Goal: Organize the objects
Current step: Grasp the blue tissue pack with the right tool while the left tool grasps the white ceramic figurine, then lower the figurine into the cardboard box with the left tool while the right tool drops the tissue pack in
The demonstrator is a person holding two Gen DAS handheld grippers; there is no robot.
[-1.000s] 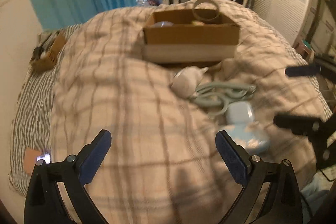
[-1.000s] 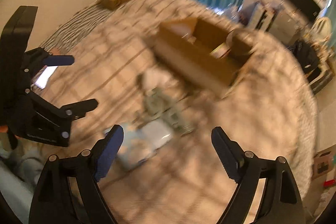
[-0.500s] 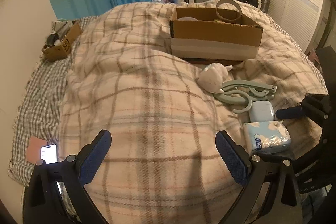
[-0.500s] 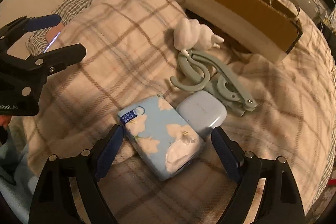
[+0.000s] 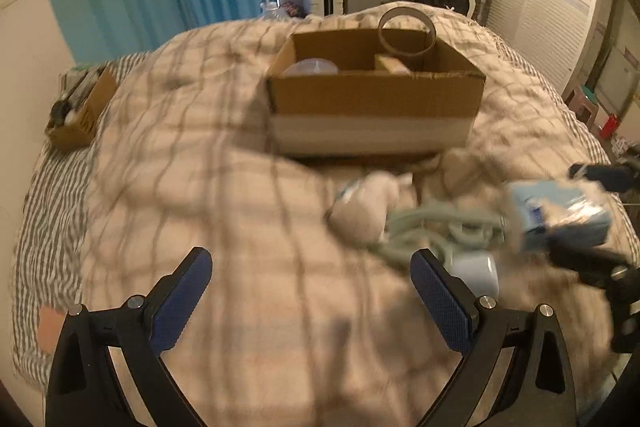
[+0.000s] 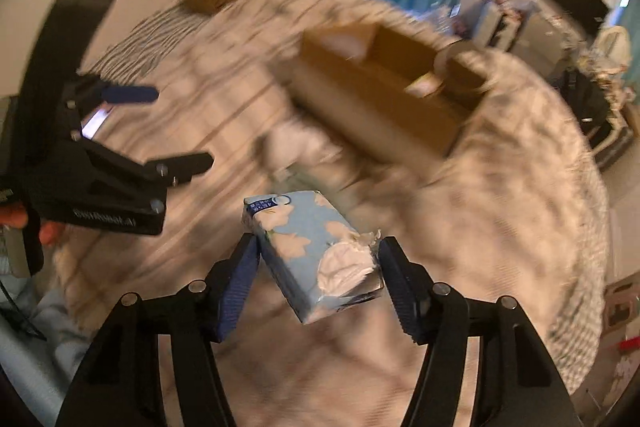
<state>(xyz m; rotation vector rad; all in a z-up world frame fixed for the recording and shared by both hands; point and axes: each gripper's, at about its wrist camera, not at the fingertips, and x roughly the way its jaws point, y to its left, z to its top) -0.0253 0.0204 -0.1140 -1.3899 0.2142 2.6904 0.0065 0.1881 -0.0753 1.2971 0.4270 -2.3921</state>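
Lifting: right hand-held gripper [image 6: 316, 263] had the blue floral tissue pack [image 6: 312, 255] clamped between both pads, pack tilted and clear of the bed [image 6: 500, 227]; half a second earlier it lay flat on the blanket between wide-open jaws.
Left hand-held gripper [image 5: 310, 297]: jaws wide apart, nothing between them, hovered over bare blanket, same as in the earlier frames.
Tissue pack from left wrist view [image 5: 560, 219]: up off the blanket, ahead and far right of the left hand-held gripper, blurred by motion.
Cardboard box [image 5: 376, 99]: straight ahead of the left hand-held gripper, ahead and to the right of the right one; open top, a tape roll [image 5: 406, 31] and a rounded lid-like item already inside.
Left behind on the bed: white plush toy [image 5: 360, 211], pale green clip-like tool [image 5: 436, 231], small white case [image 5: 476, 273], all near the right pad of the left hand-held gripper.
Meaning for the task: grasp done, carry under way; the box looked like the likely drop spot.
Risk: soft pack held at an angle, could slip or squash.
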